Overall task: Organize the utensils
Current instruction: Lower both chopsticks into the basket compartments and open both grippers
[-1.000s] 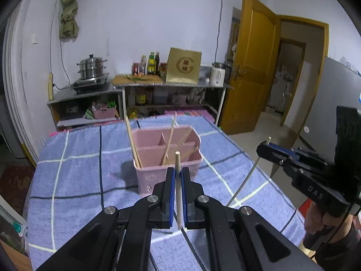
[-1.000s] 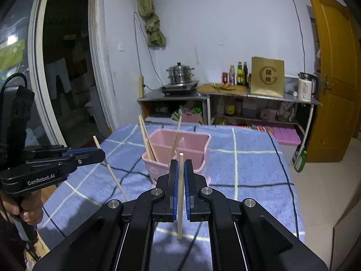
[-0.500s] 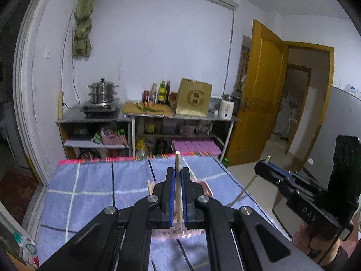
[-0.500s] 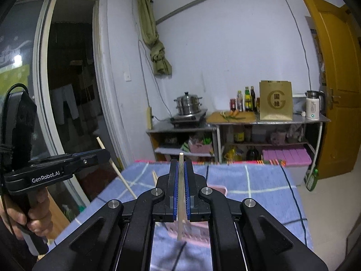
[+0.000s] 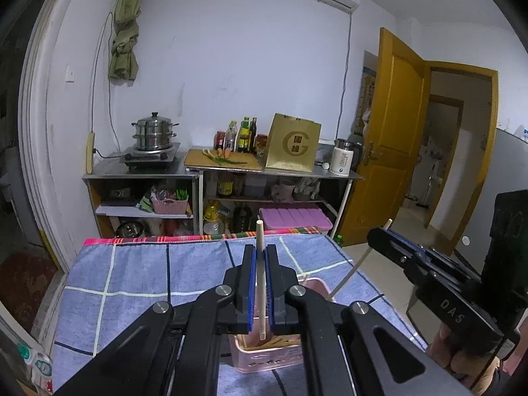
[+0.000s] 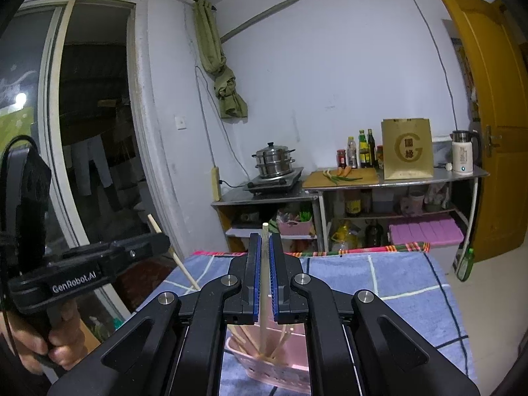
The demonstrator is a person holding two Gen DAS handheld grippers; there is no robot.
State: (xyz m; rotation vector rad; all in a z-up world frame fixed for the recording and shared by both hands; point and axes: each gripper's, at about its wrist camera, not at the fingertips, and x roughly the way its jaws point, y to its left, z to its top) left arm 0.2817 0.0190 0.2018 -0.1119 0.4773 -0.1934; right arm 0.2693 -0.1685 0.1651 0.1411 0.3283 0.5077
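Both grippers (image 5: pixel 260 292) (image 6: pixel 263 283) pinch upright chopsticks (image 5: pixel 260 264) (image 6: pixel 264 264) — pink caddy (image 6: pixel 280 366) below mostly hidden behind black fingers.

Left gripper (image 5: pixel 259 283) clamped on an upright chopstick (image 5: pixel 260 277), pink utensil caddy (image 5: pixel 267 356) near below on blue checked cloth (image 5: pixel 132 274), right gripper (image 5: pixel 389 247) at right pinching another chopstick (image 5: pixel 356 264)

The bin (image 5: pixel 264 353) sits below the jaws, mostly hidden behind the left gripper (image 5: pixel 260 283); in the right view the right gripper (image 6: pixel 263 283) covers its (image 6: pixel 280 369) near part too. Bottle labels beyond the jaws are too small to read.
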